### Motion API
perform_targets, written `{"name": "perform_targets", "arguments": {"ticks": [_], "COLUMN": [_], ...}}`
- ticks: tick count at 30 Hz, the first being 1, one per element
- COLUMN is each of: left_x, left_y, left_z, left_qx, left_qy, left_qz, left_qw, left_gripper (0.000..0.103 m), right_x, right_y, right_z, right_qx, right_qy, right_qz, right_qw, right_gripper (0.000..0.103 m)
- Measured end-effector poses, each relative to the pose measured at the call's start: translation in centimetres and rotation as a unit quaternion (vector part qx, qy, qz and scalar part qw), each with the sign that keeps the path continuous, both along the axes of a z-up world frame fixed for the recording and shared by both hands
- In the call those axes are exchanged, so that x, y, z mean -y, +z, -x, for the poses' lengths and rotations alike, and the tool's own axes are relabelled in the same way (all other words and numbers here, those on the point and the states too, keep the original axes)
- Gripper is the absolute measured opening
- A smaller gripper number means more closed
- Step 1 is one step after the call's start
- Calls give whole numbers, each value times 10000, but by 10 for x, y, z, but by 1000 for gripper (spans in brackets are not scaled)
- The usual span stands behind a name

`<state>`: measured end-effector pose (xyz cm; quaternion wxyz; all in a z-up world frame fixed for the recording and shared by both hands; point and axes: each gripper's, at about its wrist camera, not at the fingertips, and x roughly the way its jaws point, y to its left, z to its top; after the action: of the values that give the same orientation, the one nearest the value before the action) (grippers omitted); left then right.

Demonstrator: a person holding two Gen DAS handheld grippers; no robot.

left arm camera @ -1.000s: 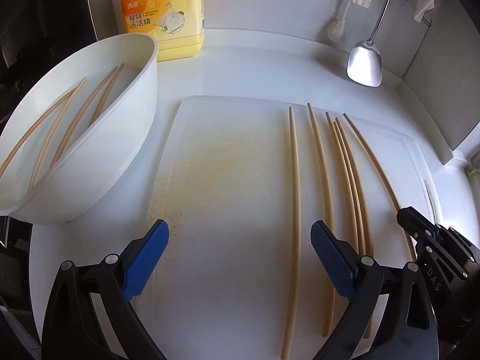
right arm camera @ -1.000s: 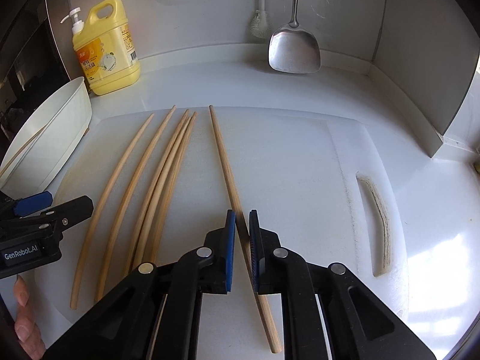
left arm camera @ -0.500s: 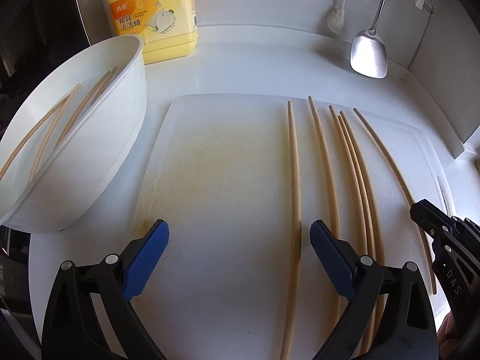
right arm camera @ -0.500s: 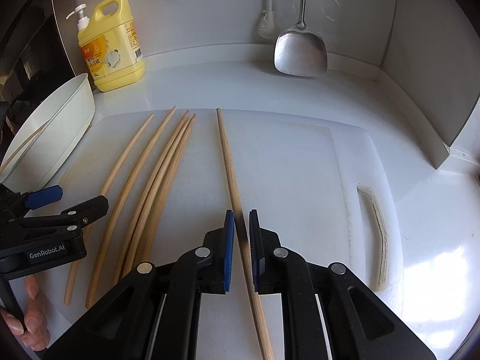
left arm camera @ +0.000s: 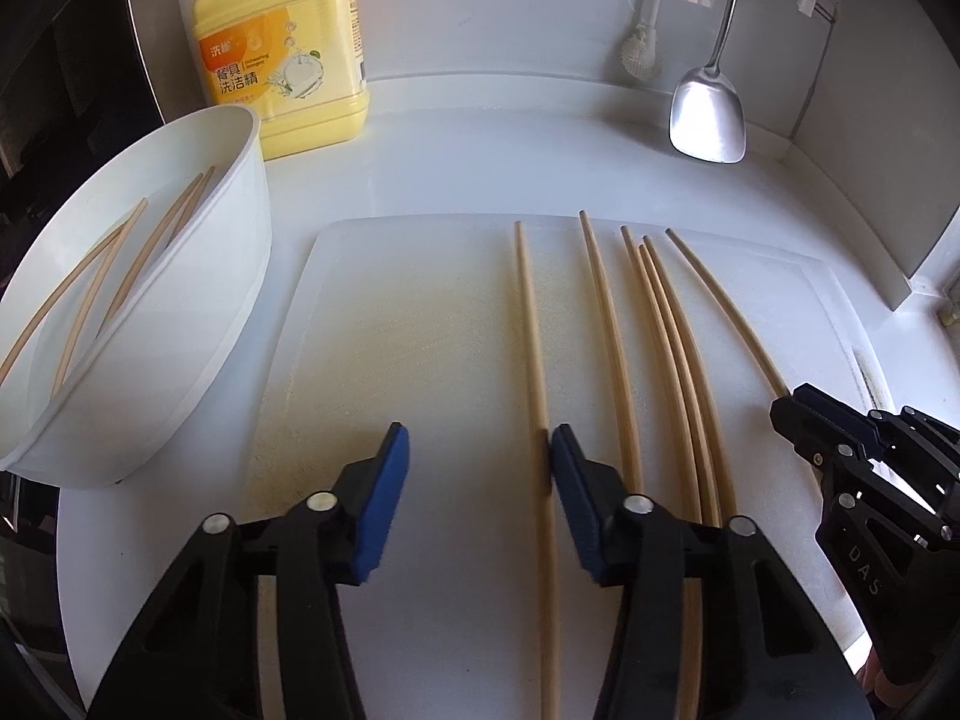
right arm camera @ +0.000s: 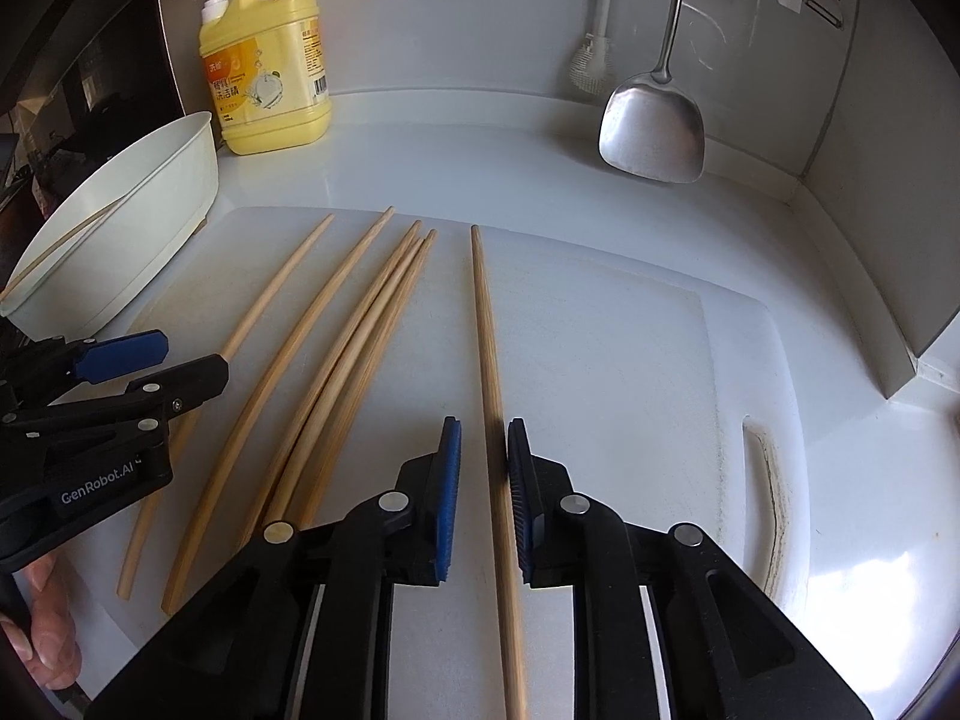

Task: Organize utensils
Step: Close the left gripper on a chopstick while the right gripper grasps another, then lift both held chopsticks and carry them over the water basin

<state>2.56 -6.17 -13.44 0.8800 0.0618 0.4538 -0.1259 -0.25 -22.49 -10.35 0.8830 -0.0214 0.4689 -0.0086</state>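
Several wooden chopsticks lie side by side on a white cutting board (left arm camera: 390,330). My left gripper (left arm camera: 478,432) hangs low over the board with its jaws closing. The leftmost chopstick (left arm camera: 531,330) lies against the inner face of the right pad (left arm camera: 570,480), while the left pad (left arm camera: 384,498) is still apart from it. My right gripper (right arm camera: 485,426) is shut on the rightmost chopstick (right arm camera: 486,312), whose far end reaches across the board. A white bowl (left arm camera: 198,324) at the left holds several more chopsticks (left arm camera: 120,276).
A yellow dish-soap bottle (left arm camera: 282,60) stands behind the bowl. A steel spatula (left arm camera: 708,120) and a brush (left arm camera: 642,54) hang on the back wall. A grey wall corner closes the right side. A dark appliance front borders the left.
The left jaws have narrowed from wide apart, and the right pad now sits against the leftmost chopstick. The right gripper stays shut on its chopstick and has rolled slightly.
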Motion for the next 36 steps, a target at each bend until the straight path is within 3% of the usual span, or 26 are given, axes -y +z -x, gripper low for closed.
{"name": "perform_targets", "arguments": {"ticks": [3, 6, 14, 21, 28, 36], "left_x": [3, 1, -10, -22, -60, -141], "left_y": [1, 2, 5, 38, 91, 127], "left_z": [0, -1, 5, 16, 31, 24], "left_qx": [-34, -114, -328, -323, 23, 333], "left_qy": [-66, -67, -18, 51, 502, 1192], "left_qz": [39, 129, 387, 649, 740, 657], "left_qw": [10000, 9998, 9987, 9974, 9960, 9901], "left_gripper": [16, 8, 7, 7, 7, 7], "right_x": [-2, 2, 12, 8, -19, -96], "right_y": [0, 1, 10, 37, 81, 112], "right_z": [0, 1, 12, 24, 19, -15], "right_qx": [11, 17, 39, 185, 530, 728], "right_qy": [-1, -89, -348, -330, 240, 975], "right_qz": [49, -122, -552, -768, -950, -1293], "right_qw": [10000, 9999, 9979, 9963, 9938, 9841], "right_gripper": [7, 6, 6, 6, 6, 6]}}
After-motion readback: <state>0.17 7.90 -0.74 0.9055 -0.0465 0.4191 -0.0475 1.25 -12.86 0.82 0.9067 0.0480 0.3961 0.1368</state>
